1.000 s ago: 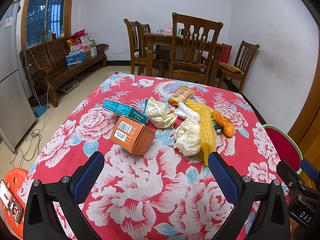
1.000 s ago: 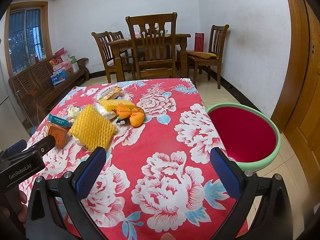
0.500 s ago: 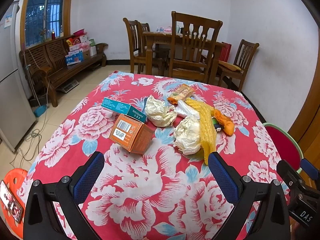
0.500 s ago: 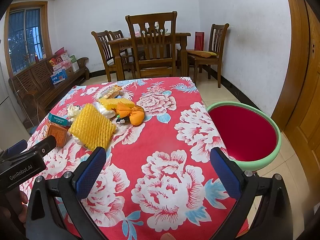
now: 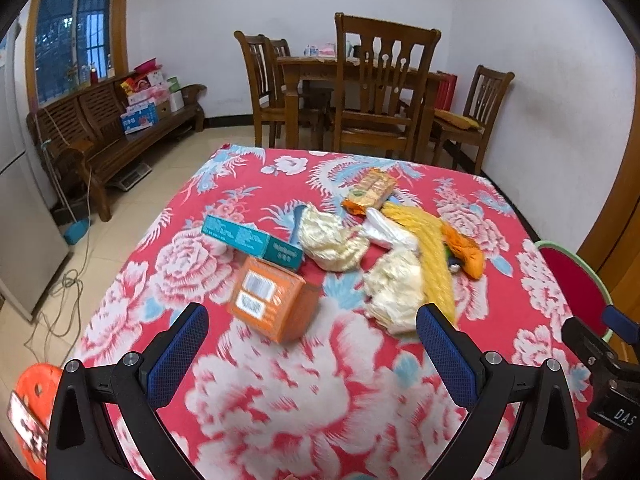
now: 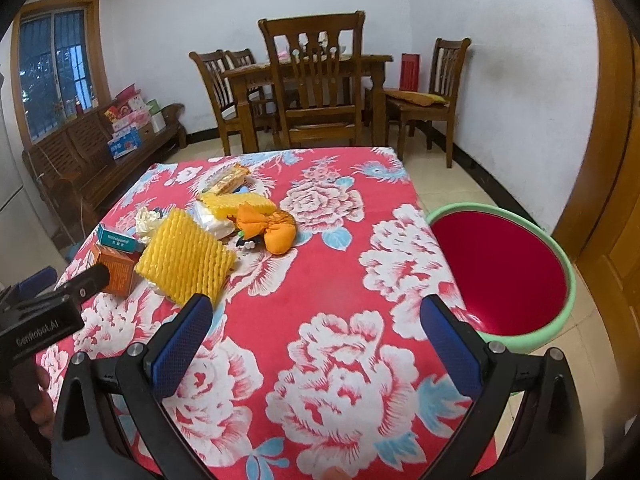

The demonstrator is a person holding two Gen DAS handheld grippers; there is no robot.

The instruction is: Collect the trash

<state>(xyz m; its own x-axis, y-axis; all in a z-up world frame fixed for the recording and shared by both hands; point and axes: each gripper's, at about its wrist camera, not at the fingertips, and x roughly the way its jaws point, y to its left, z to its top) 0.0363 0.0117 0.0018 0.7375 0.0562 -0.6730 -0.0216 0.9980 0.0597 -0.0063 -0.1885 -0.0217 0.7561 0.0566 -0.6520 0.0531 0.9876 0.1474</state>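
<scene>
Trash lies in a heap on the red floral tablecloth (image 5: 280,392): an orange box (image 5: 272,300), a teal box (image 5: 252,242), two crumpled pale wrappers (image 5: 332,238) (image 5: 394,290), yellow foam netting (image 5: 434,264), an orange pouch (image 5: 466,246) and a snack packet (image 5: 370,190). My left gripper (image 5: 312,348) is open, just short of the orange box. My right gripper (image 6: 316,340) is open over bare cloth, with the yellow netting (image 6: 186,258) to its left. A red basin with a green rim (image 6: 500,268) sits beside the table's right edge.
Beyond the table stand a wooden dining table (image 5: 360,68) and several chairs. A wooden bench (image 5: 100,128) with boxes lines the left wall. A cable (image 5: 60,300) trails on the floor at left. A wooden door (image 6: 616,140) is at right.
My left gripper has moved forward toward the orange box, which now looks closer and blurred. The right gripper has crept forward slightly. Both stay open.
</scene>
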